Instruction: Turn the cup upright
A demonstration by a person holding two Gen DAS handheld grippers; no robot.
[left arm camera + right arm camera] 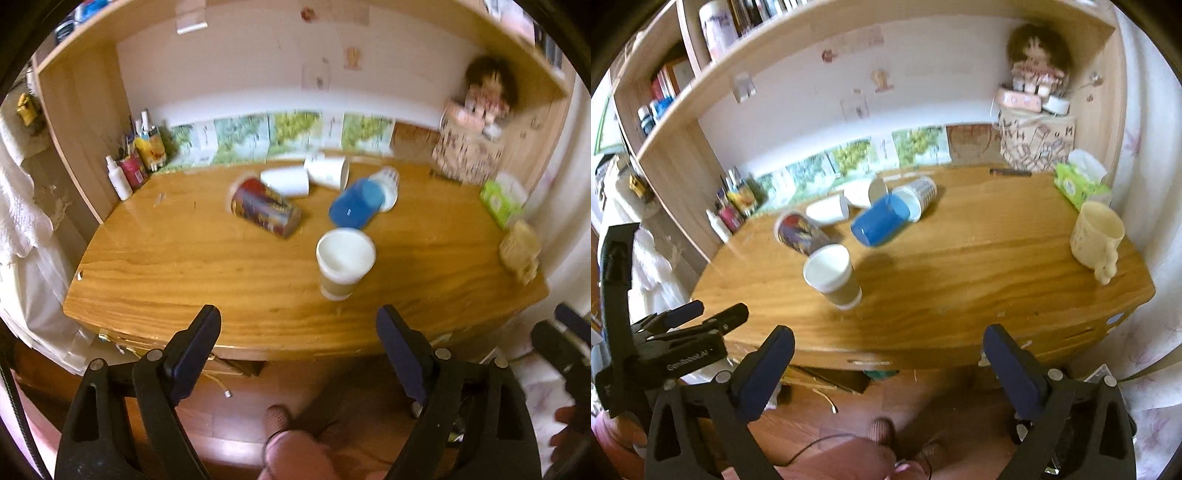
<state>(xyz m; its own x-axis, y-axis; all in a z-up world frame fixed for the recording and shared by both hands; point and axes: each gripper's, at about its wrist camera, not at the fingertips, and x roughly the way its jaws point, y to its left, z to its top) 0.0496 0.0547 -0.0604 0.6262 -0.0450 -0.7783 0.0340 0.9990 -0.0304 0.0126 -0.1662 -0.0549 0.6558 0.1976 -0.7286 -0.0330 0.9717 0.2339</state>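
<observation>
1. Near the front middle of the wooden table, a paper cup with a brown sleeve stands upright, mouth up; the right wrist view shows it too.
2. Behind it, toward 12 o'clock, several cups lie on their sides: a blue cup at 1 o'clock, a printed red-and-dark can at 10 o'clock, and two white cups farther back, touching each other.
3. Left tool is spread wide and empty, held off the front edge of the table; the right wrist view catches it from the side at 9 o'clock.
4. Right tool is likewise spread, pinching nothing, in front of the table edge.
5. Only the right wrist view shows clearly a cream mug upright at the table's right edge, 3 o'clock, just in front of a green tissue box; in the left view it is blurred.
6. A doll sits on a patterned box at the back right corner.
</observation>
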